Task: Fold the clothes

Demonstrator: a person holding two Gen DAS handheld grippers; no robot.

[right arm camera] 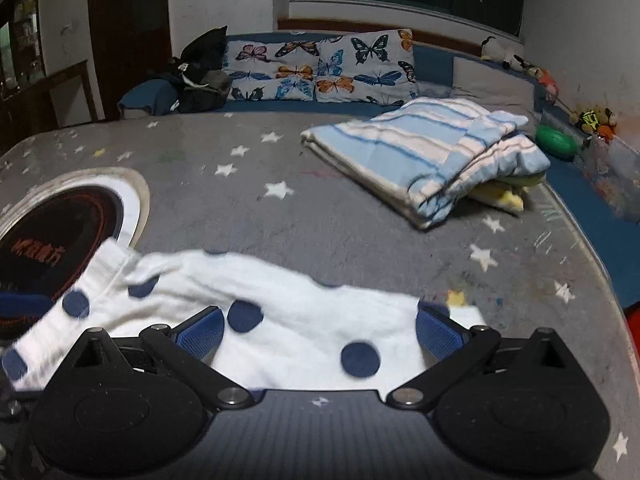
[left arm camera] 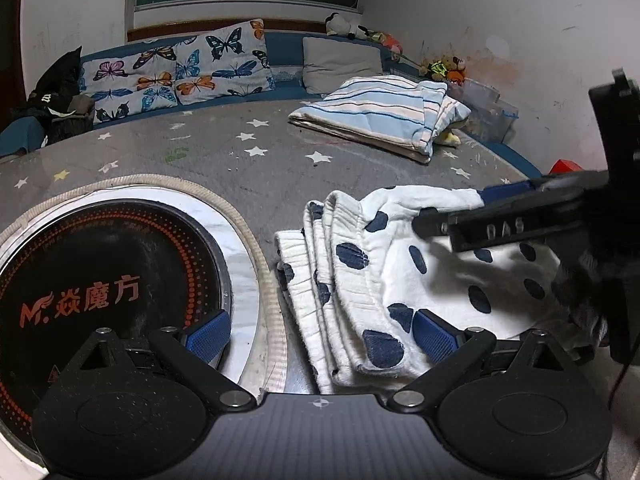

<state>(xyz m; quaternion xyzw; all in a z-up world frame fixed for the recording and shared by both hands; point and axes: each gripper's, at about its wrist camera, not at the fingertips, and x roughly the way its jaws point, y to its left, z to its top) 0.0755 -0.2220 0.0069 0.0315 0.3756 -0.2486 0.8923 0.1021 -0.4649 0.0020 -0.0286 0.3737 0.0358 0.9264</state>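
A white garment with navy dots (left arm camera: pixel 400 264) lies on the grey star-patterned table (left arm camera: pixel 240 168), folded into several layers with ribbed bands toward the left. My left gripper (left arm camera: pixel 320 336) is open low over its near edge, the right fingertip (left arm camera: pixel 434 336) resting on the cloth. My right gripper (right arm camera: pixel 318 332) is also open, and the garment (right arm camera: pixel 304 320) spreads between and under its fingers. In the left wrist view the right gripper (left arm camera: pixel 460 208) reaches in from the right over the garment's far corner.
A round black induction hob (left arm camera: pixel 104 280) is set into the table at the left. A folded blue-striped blanket (right arm camera: pixel 424 156) lies at the far right. Butterfly pillows (right arm camera: pixel 320 68) and soft toys (right arm camera: pixel 596 120) line the bench behind. A red object (left arm camera: pixel 564 166) sits at the right edge.
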